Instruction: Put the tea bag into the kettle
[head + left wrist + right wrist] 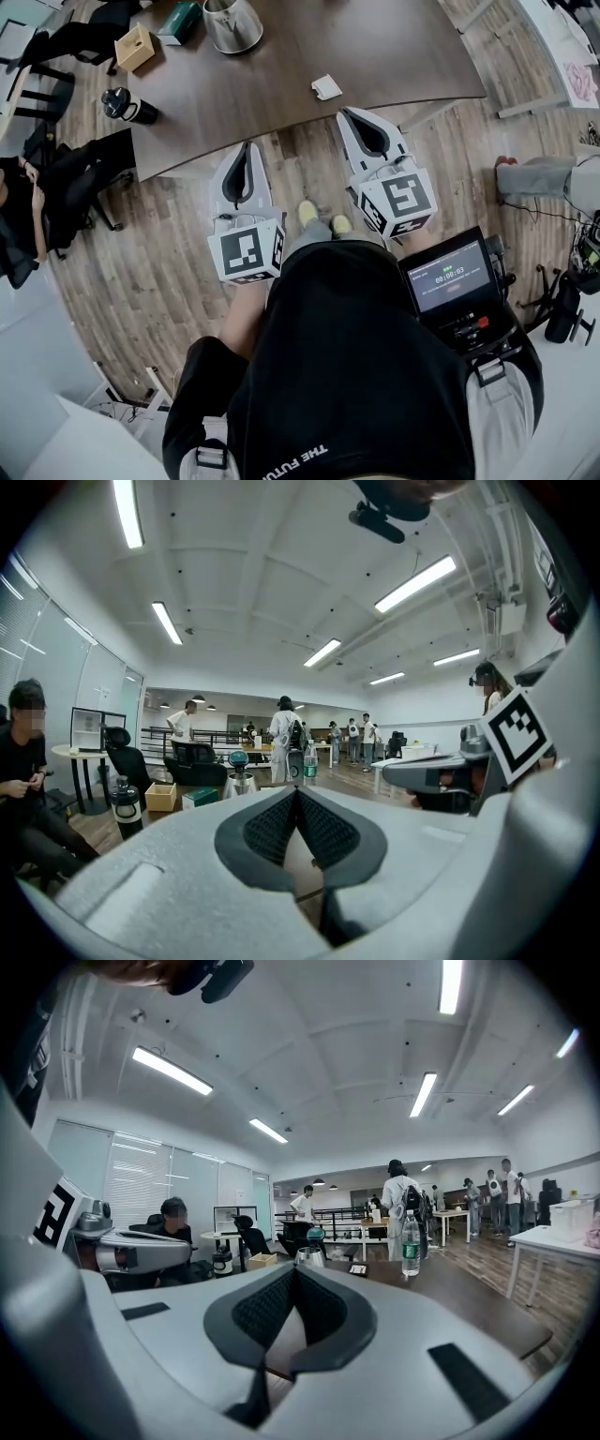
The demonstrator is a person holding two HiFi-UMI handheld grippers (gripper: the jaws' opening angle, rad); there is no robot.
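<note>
Right tongs (346,113) closed, beside table (375,47) edge

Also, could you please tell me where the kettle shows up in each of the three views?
Head view: the kettle is at the top edge, left of centre.
Left gripper view: the kettle is small, left of centre, below mid-height.
Right gripper view: the kettle is small, near centre, below mid-height.
Shared landmark: the tan box, left of the kettle in every view.
</note>
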